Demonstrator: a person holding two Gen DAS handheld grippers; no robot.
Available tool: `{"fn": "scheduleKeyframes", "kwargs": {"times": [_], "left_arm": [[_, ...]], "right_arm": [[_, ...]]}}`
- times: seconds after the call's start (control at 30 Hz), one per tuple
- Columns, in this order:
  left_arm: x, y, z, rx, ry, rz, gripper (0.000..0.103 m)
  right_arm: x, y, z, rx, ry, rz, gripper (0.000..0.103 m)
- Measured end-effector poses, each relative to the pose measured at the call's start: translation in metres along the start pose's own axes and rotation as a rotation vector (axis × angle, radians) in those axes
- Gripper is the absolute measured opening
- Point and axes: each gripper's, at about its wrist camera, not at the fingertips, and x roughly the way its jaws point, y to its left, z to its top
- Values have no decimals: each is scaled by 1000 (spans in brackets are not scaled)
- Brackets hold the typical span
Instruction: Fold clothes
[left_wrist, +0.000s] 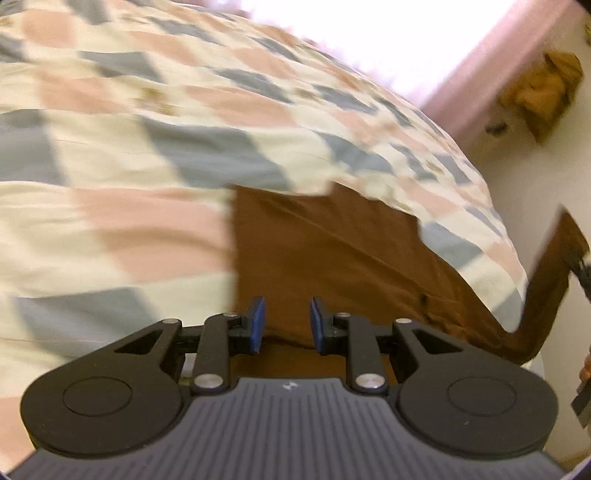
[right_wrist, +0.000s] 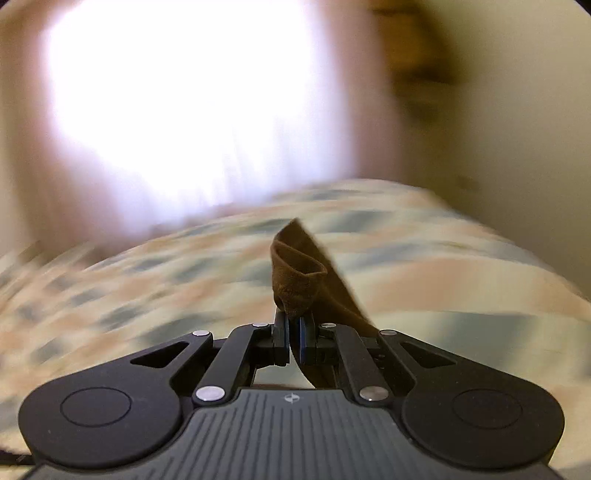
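Left wrist view: the left gripper (left_wrist: 284, 323) hovers low over the brown cloth garment (left_wrist: 332, 258), its blue-padded jaws parted and empty. The garment lies flat on the bed's quilt of pink, grey and cream patches (left_wrist: 147, 147), one strip lifted off to the right, where the right gripper (left_wrist: 580, 266) shows at the edge.

Right wrist view: the right gripper (right_wrist: 293, 332) is raised above the blurred quilt (right_wrist: 443, 280), jaws clenched on a curled corner of the brown garment (right_wrist: 295, 273).

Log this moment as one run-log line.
stage: fold underway | left claw: open over brown fabric garment | right claw: shut on garment edge | surface: patchwork quilt
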Motion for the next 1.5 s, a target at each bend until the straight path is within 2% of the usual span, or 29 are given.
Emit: {"fn": "scheduleKeyframes", "kwargs": {"times": [0.13,0.27,0.33,0.37,0.4,0.43,0.5,0.53,0.6,0.67,0.8,0.9,0.93,0.97,1.0,1.03,1.07,1.17,1.3,1.43,1.5], "left_arm": [[-24,62,8,-64,-18,24,21],[-34,115,12,-129,-29,42,22],[-35,137,13,-161,-37,34,27],[-34,146,14,-180,-37,15,28],[-32,154,14,-201,-36,-6,31],[-27,159,14,-226,-28,-38,35],[-15,166,16,-279,-6,-120,44],[-8,167,17,-292,5,-153,48],[7,163,17,-310,31,-196,51],[23,157,17,-322,55,-225,51],[56,147,16,-313,88,-247,56],[80,148,15,-279,114,-252,53],[84,152,14,-296,118,-276,46],[86,156,14,-328,125,-307,34],[88,159,14,-360,132,-338,4],[88,161,15,-377,129,-360,3],[81,157,19,-355,101,-363,3],[52,136,38,-227,-15,-376,3],[14,117,56,-136,-153,-381,3],[11,114,55,-73,-147,-288,3],[22,117,43,-81,-104,-250,3]], "right_arm": [[35,166,-39,-225,45,255,6],[51,283,-109,-428,156,425,5],[51,318,-147,-502,208,456,6],[48,318,-152,-504,230,453,7],[45,318,-158,-506,251,450,17],[43,318,-164,-507,272,446,21],[37,319,-175,-511,315,439,42],[35,319,-180,-513,336,436,47],[29,319,-192,-517,379,428,64],[23,319,-202,-519,421,420,66],[2,265,-181,-405,459,336,70],[-12,216,-168,-322,470,256,70],[-14,201,-166,-291,463,232,70],[-15,183,-163,-251,459,203,70],[-12,169,-160,-216,461,178,70],[-8,153,-156,-177,461,148,70],[-5,139,-151,-145,455,118,70],[-1,97,-137,-61,432,34,69],[10,53,-114,-10,378,-38,68],[28,27,-101,15,353,-75,65],[38,18,-100,19,361,-89,57]]}}
